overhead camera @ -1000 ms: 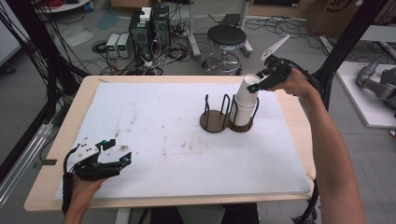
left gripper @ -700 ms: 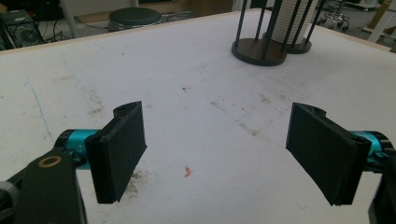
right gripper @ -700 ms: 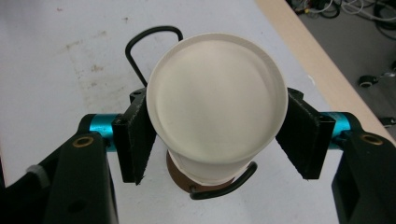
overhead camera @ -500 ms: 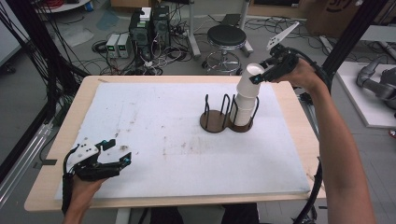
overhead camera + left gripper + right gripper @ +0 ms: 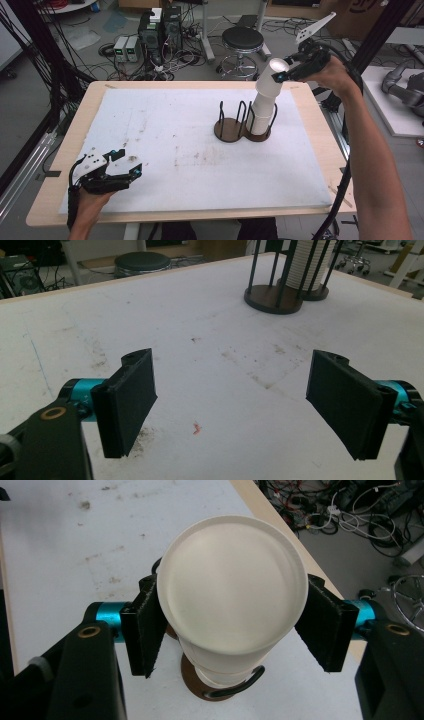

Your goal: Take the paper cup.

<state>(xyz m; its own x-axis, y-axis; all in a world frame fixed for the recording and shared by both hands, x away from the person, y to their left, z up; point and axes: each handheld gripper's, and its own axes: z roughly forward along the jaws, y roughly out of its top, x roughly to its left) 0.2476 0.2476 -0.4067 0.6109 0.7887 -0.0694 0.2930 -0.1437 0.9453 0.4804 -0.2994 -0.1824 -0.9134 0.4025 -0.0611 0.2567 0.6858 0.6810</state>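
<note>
A tall stack of white paper cups [image 5: 261, 116], bottoms up, stands in the right half of a two-ring black wire rack [image 5: 229, 129] on wooden discs. My right gripper [image 5: 279, 75] is above the stack, shut on the top cup [image 5: 272, 80], which is lifted and tilted away from the rest. In the right gripper view the cup's round bottom [image 5: 232, 605] sits between both pads, with my right gripper [image 5: 232, 615] clamping its sides. My left gripper [image 5: 129, 161] rests open near the table's front left corner. The left gripper [image 5: 232, 405] holds nothing, and the rack [image 5: 272, 295] stands far ahead.
A stained white mat [image 5: 175, 135] covers the wooden table [image 5: 320, 125]. The rack's left ring holds no cups. Beyond the far edge stand a black stool [image 5: 242, 40] and boxes with cables [image 5: 155, 30] on the floor.
My right gripper has risen and shifted right with the top cup, drawing it up off the stack. The left gripper has stayed in place.
</note>
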